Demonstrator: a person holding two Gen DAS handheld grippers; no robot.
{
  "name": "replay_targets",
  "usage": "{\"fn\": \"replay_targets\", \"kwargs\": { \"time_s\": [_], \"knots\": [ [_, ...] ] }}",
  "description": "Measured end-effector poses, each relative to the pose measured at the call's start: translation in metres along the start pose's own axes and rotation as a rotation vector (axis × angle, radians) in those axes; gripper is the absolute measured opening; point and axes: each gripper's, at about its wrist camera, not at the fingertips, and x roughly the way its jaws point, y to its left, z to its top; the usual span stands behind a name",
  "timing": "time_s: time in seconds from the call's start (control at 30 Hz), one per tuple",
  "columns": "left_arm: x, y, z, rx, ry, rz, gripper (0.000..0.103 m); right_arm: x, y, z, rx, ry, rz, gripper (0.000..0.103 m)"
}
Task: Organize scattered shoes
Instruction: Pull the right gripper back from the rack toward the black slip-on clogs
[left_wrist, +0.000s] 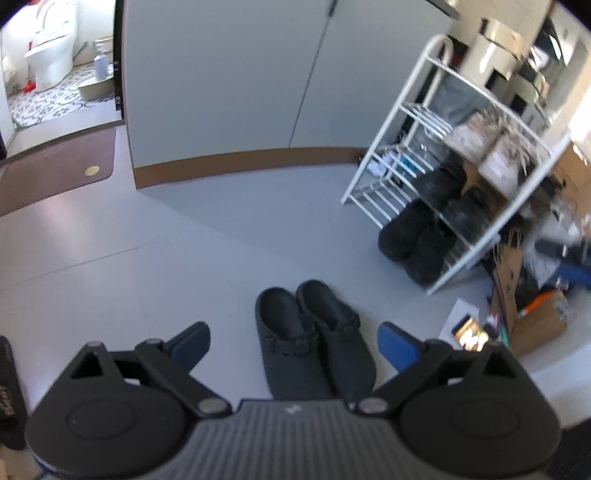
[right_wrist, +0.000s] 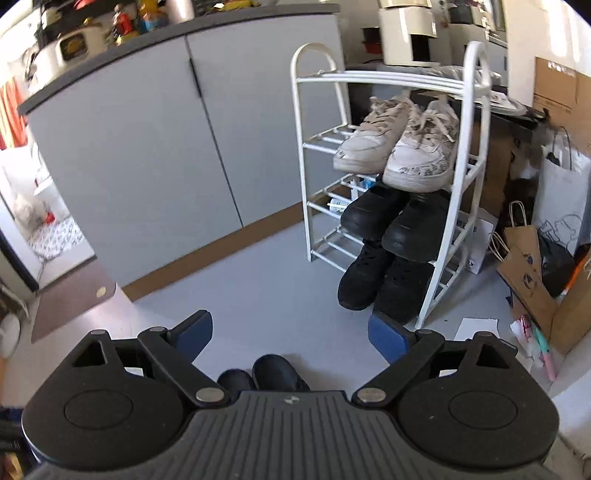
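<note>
A pair of dark clogs (left_wrist: 314, 343) sits side by side on the pale grey floor (left_wrist: 184, 258), toes toward the white shoe rack (right_wrist: 388, 177) and well short of its front edge, as a person's two hand-held grippers hang over them. The left gripper (left_wrist: 293, 347) has its blue-padded jaws spread wide with nothing between them, the clogs lying on the floor below the gap. The right gripper (right_wrist: 290, 332) is likewise wide and empty, only the clog toes showing at its lower edge. On the rack, white sneakers (right_wrist: 399, 147) fill an upper shelf, with black shoes (right_wrist: 395, 221) on the shelf beneath and another black pair (right_wrist: 380, 280) at the bottom. The step in hand appears to be the approach to the clogs; the next move likely calls for lowering a gripper over one clog's upper and closing firmly before carrying it to a free shelf section at the rack's left side.
</note>
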Motion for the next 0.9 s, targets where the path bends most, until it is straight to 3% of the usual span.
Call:
{"fn": "replay_targets", "kwargs": {
  "time_s": [0.17, 0.33, 0.9],
  "knots": [
    [0.002, -0.014, 0.005, 0.01, -0.006, 0.044, 0.098, 0.005, 0.01, -0.006, -0.096, -0.001, -0.019, 0.095],
    [-0.008, -0.034, 0.004, 0.024, 0.006, 0.064, 0.098, 0.011, 0.013, -0.01, -0.154, 0.045, 0.029, 0.096],
    [-0.05, -0.073, 0.001, -0.045, 0.051, 0.1, 0.098, -0.014, 0.003, -0.001, -0.199, 0.024, 0.106, 0.103]
  ]
}}
